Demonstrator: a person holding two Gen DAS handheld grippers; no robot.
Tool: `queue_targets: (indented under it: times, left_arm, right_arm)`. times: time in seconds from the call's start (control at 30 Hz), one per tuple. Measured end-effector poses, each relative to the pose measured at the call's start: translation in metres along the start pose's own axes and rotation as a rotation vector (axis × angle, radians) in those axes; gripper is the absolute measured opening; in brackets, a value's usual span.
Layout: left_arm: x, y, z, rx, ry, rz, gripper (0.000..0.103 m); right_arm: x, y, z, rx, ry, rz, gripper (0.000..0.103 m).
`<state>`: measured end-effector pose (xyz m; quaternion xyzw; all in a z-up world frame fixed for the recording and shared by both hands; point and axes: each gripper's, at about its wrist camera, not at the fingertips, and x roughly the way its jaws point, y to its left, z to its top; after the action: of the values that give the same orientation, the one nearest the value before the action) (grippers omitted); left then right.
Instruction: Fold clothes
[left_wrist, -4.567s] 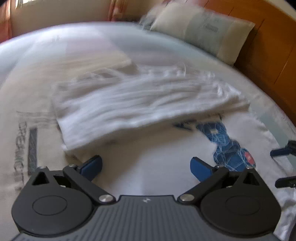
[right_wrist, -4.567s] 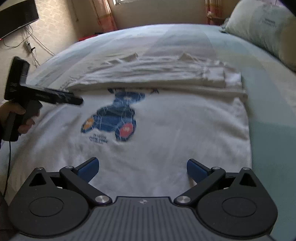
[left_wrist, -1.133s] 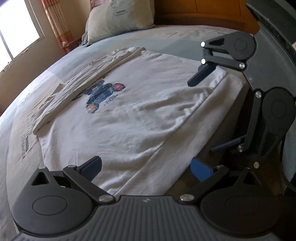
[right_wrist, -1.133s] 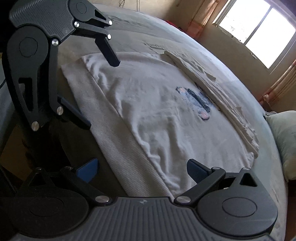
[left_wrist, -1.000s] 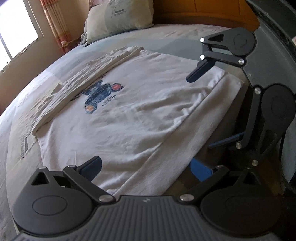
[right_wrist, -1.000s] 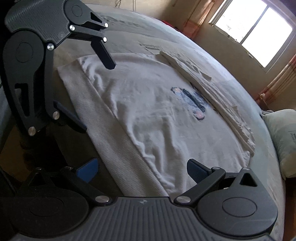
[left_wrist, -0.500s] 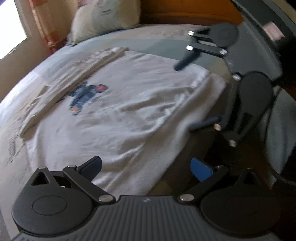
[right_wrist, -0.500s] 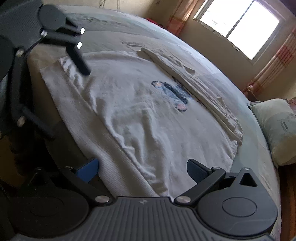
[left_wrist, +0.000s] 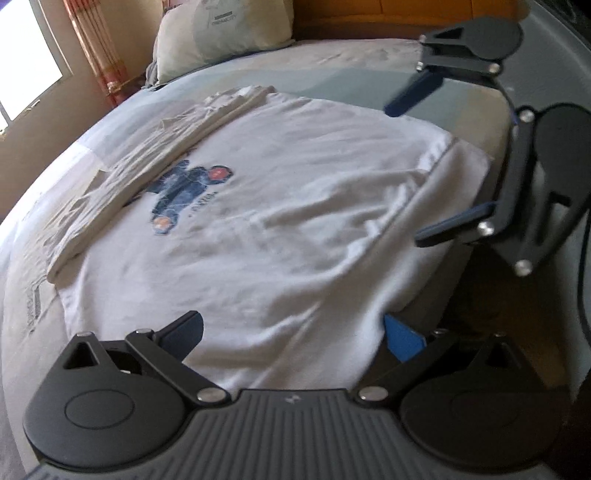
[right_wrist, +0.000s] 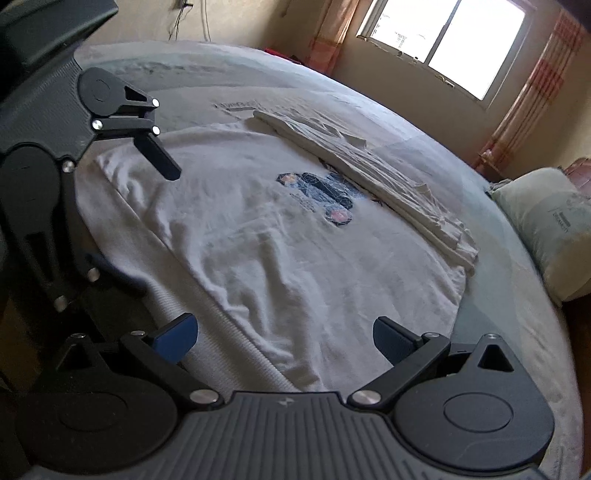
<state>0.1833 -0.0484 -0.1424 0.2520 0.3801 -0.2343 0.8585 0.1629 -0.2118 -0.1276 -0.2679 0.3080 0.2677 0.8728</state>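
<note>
A white shirt (left_wrist: 295, 206) with a blue figure print (left_wrist: 188, 188) lies flat on the bed, its far side folded over into a long strip (left_wrist: 147, 155). Its ribbed hem (right_wrist: 207, 317) runs along the bed's near edge. My left gripper (left_wrist: 293, 332) is open, its fingers straddling one hem corner. My right gripper (right_wrist: 284, 336) is open too, straddling the hem at the other corner. Each shows in the other's view: the right gripper (left_wrist: 424, 162) stands open over the hem, and the left gripper (right_wrist: 133, 218) has its lower finger dim in shadow.
A pale pillow (left_wrist: 221, 29) leans on the wooden headboard (left_wrist: 369, 14). The grey-blue bed sheet (right_wrist: 498, 295) surrounds the shirt. A bright window (right_wrist: 443, 40) with striped curtains (right_wrist: 535, 88) lies beyond the bed. The bed drops off into shadow below the hem.
Both grippers have drifted along the hem and tilted over the last second, staying open. The shirt's hem area looks slightly more rumpled; the folded strip has not moved.
</note>
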Motion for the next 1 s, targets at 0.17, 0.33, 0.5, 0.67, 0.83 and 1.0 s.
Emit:
queue_targets:
  times: [0.17, 0.33, 0.5, 0.67, 0.83, 1.0]
  left_arm:
    - [-0.003, 0.009, 0.002, -0.025, -0.011, 0.001, 0.102]
    - [-0.007, 0.009, 0.001, -0.016, -0.011, -0.008, 0.102]
    - [-0.014, 0.002, -0.005, 0.034, -0.018, -0.065, 0.102]
    - [-0.008, -0.006, -0.003, 0.075, -0.005, -0.058, 0.102]
    - [-0.004, -0.012, 0.005, 0.096, -0.028, -0.077, 0.102]
    - [0.009, -0.021, 0.014, 0.126, -0.032, -0.066, 0.102]
  right_arm:
    - [0.003, 0.009, 0.004, -0.005, -0.013, 0.06, 0.103]
    - [0.021, 0.036, 0.007, -0.15, 0.012, 0.014, 0.103]
    - [0.016, 0.042, 0.008, -0.252, 0.013, -0.017, 0.103]
    - [0.014, 0.045, 0.008, -0.392, 0.025, -0.048, 0.103]
    - [0.014, 0.048, 0.004, -0.53, 0.025, -0.12, 0.103]
    - [0.017, 0.038, 0.006, -0.49, 0.025, -0.149, 0.103]
